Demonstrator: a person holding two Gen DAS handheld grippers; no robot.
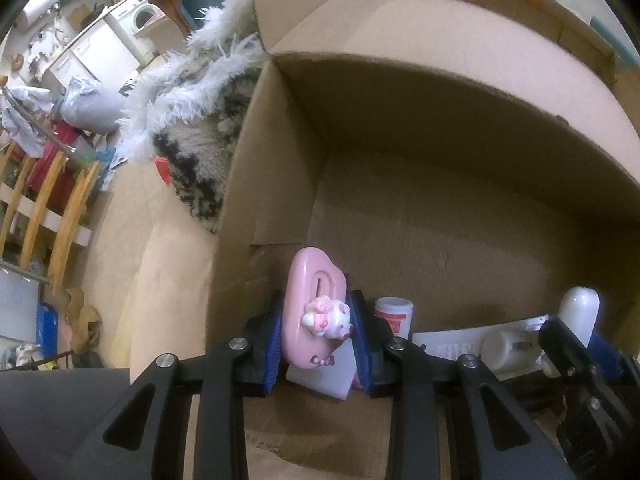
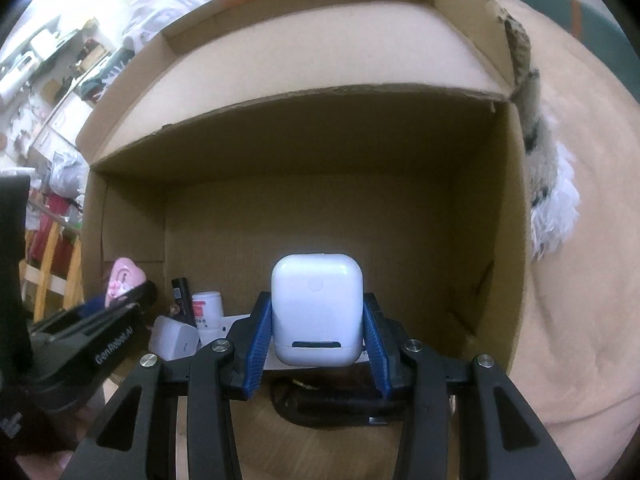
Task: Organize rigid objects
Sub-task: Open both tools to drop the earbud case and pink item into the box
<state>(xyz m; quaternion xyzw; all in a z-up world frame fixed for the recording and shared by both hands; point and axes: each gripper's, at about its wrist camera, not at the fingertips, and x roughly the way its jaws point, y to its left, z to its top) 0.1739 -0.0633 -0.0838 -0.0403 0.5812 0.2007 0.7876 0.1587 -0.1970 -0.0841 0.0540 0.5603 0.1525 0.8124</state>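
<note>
My left gripper [image 1: 316, 328] is shut on a pink case with a small cartoon figure [image 1: 314, 312] and holds it over the near left part of an open cardboard box [image 1: 400, 208]. My right gripper [image 2: 316, 328] is shut on a white earbud case [image 2: 317, 310] and holds it over the same box [image 2: 320, 200]. In the box lie a white jar with a red label [image 1: 394, 316], a white bottle [image 1: 508, 350], a white charger block [image 2: 174, 338] and a black tube [image 2: 182, 296]. The pink case also shows in the right wrist view [image 2: 122, 276].
The box sits on a beige cushion [image 2: 580, 280]. A fluffy white and black throw [image 1: 192, 112] lies beside the box's left wall. A wooden chair [image 1: 48, 208] and room clutter stand far left. A black strap [image 2: 332, 404] lies under the right gripper.
</note>
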